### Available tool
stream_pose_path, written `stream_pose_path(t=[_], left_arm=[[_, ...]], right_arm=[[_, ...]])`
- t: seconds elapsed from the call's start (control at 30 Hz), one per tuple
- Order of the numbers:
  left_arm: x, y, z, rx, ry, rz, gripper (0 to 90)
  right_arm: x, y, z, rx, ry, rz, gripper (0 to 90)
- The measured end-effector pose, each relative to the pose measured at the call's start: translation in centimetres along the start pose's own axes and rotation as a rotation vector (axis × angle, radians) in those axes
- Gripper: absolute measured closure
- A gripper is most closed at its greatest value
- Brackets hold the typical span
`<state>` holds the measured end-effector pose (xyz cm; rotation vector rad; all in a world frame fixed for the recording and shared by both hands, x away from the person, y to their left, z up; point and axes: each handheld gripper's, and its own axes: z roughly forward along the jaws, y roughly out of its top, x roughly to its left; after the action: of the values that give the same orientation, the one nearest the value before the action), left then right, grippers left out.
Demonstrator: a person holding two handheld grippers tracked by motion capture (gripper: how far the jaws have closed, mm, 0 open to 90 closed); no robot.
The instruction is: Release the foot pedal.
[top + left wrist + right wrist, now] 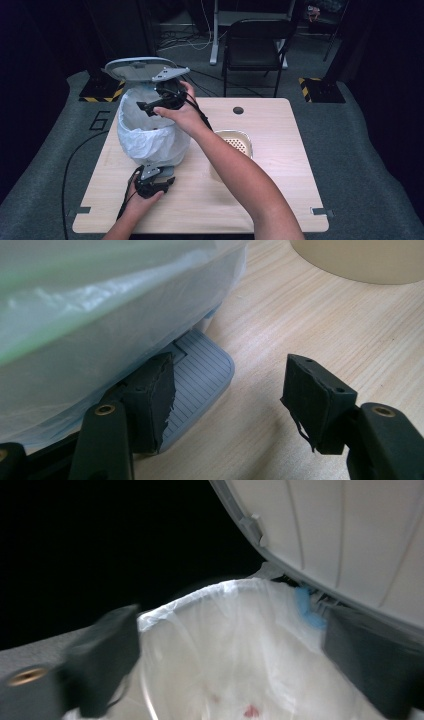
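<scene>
A small pedal bin is seen at the left half of the pale wood-grain table, lined with a crinkled, translucent white plastic bag. Its smooth grey lid is raised. The right gripper is held over the bin's open mouth, jaws spread wide with nothing between them. The left gripper is set low at the bin's base, jaws wide apart and gripping nothing; one worn, ridged black pad is rested on the grey ribbed pedal. A rounded beige basin with a perforated insert is placed just right of the bin.
</scene>
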<state>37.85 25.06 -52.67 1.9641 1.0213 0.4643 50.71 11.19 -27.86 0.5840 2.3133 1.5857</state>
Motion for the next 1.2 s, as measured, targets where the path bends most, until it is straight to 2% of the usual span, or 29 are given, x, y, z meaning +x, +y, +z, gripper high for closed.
stream_pose_path(t=[0.03, 0.13, 0.17, 0.2, 0.23, 0.27, 0.33, 0.43, 0.47, 0.5, 0.53, 0.6, 0.67, 0.87, 0.93, 0.97, 1.0, 1.03, 1.1, 1.2], left_arm=[[0.0, 0.0, 0.0, 0.0, -0.001, 0.0, 37.4], [0.0, 0.0, 0.0, 0.0, -0.002, 0.0, 37.3], [-0.1, -0.1, 0.3, -0.035, 0.011, -0.017, 37.3], [0.0, 0.0, 0.0, -0.005, -0.002, -0.002, 37.4], [-0.1, -0.1, 0.3, -0.036, 0.012, -0.016, 37.3], [0.0, 0.0, 0.1, -0.013, 0.006, -0.004, 37.4], [0.1, 0.0, 0.0, -0.002, -0.003, -0.001, 37.3], [0.1, 0.1, 0.0, 0.006, -0.008, -0.006, 37.3], [-0.1, 0.0, 0.3, -0.032, 0.01, -0.027, 37.3], [0.0, 0.0, 0.3, -0.038, 0.01, -0.029, 37.3], [0.2, 0.2, -0.1, 0.011, -0.013, -0.008, 37.4], [0.2, 0.1, 0.0, -0.003, -0.012, -0.019, 37.3], [0.3, 0.2, 0.0, 0.002, -0.016, -0.017, 37.3], [0.5, 0.2, 0.0, -0.006, -0.025, -0.036, 37.4], [0.4, 0.2, -0.1, -0.008, -0.016, -0.018, 37.9], [0.4, 0.3, -0.1, -0.011, -0.009, 0.017, 37.9], [0.4, 0.3, -0.2, -0.012, -0.003, 0.028, 37.8], [0.3, 0.4, -0.4, 0.008, 0.0, 0.045, 37.8], [0.0, 0.5, -0.6, 0.009, 0.013, 0.042, 37.8], [0.0, 0.8, -0.9, -0.03, 0.018, 0.024, 37.8]], right_arm=[[0.1, 0.0, 0.1, 0.0, -0.004, 0.008, 1.3], [0.3, -0.3, 0.2, 0.014, -0.031, -0.015, 0.0], [0.3, -0.4, 0.0, 0.006, -0.035, -0.017, 0.0], [0.3, -0.4, -0.2, -0.017, -0.036, -0.009, 0.0], [0.3, -0.4, -0.4, -0.029, -0.03, 0.007, 0.0], [0.3, -0.5, -0.8, -0.021, -0.03, -0.002, 0.0], [0.3, -0.6, -1.3, -0.021, -0.033, -0.006, 0.6], [0.2, -0.9, -2.4, -0.001, -0.029, -0.017, 2.4], [0.1, -1.1, -2.7, 0.01, -0.031, -0.019, 2.7], [0.0, -1.3, -3.3, 0.016, -0.03, -0.028, 3.3], [0.1, -1.4, -3.6, 0.005, -0.035, -0.019, 3.7], [0.0, -1.9, -4.8, -0.001, -0.036, -0.013, 4.3], [-0.2, -2.2, -5.7, 0.002, -0.036, -0.013, 4.4], [-1.0, -3.2, -8.3, 0.01, -0.073, -0.021, 4.5], [-1.4, -3.5, -9.2, 0.01, -0.078, -0.016, 4.6], [-1.5, -3.7, -9.4, 0.008, -0.081, -0.015, 4.6], [-1.7, -3.8, -9.8, 0.014, -0.088, -0.015, 4.6], [-1.8, -4.0, -10.1, 0.013, -0.093, -0.016, 4.9], [-2.2, -4.2, -10.7, 0.016, -0.097, -0.008, 5.2], [-2.6, -4.8, -11.8, 0.018, -0.106, -0.01, 5.7]])
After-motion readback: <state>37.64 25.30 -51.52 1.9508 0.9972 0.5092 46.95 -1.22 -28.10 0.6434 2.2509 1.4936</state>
